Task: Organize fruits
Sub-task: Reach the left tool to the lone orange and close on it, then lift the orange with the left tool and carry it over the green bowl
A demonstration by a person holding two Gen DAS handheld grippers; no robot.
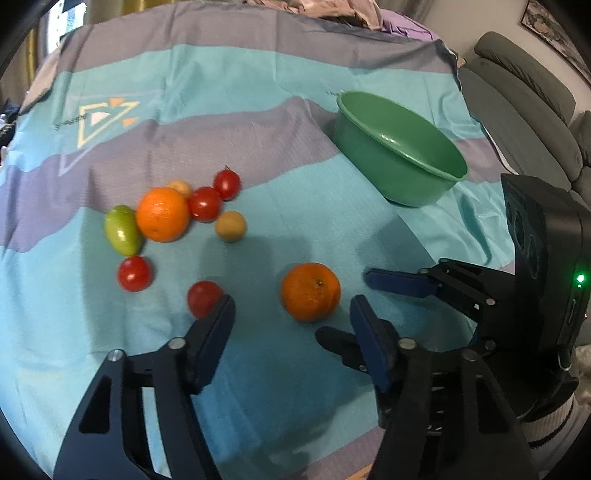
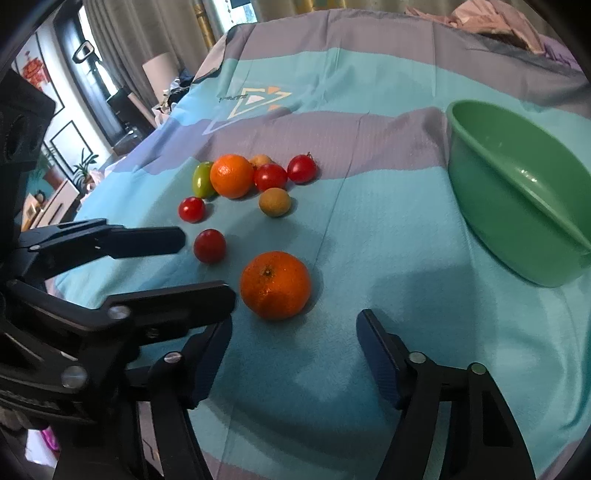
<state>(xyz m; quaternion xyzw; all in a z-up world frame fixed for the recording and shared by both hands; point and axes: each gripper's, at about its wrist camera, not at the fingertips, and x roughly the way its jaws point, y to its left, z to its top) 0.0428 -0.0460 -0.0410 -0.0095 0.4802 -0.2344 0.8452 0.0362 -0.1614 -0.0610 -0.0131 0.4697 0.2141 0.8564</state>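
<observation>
A loose orange [image 1: 310, 291] [image 2: 275, 284] lies on the striped cloth just ahead of both grippers. My left gripper [image 1: 290, 300] [image 2: 207, 264] is open; a red tomato [image 1: 202, 297] [image 2: 209, 245] sits at its left fingertip, touching nothing that I can see. My right gripper [image 2: 294, 321] [image 1: 343, 305] is open too, with the orange just beyond its tips. Farther back sit a second orange [image 1: 162, 214], a green tomato [image 1: 122, 229], up to three more red tomatoes [image 1: 204, 204] and a tan fruit [image 1: 231, 226]. The green bowl [image 1: 369, 162] [image 2: 498, 206] is empty.
The teal and purple cloth [image 1: 295, 92] covers the whole table. A grey sofa [image 1: 517, 92] stands beyond the bowl. Crumpled fabric [image 2: 491, 18] lies at the far edge. The table drops off on the left toward room furniture [image 2: 122, 99].
</observation>
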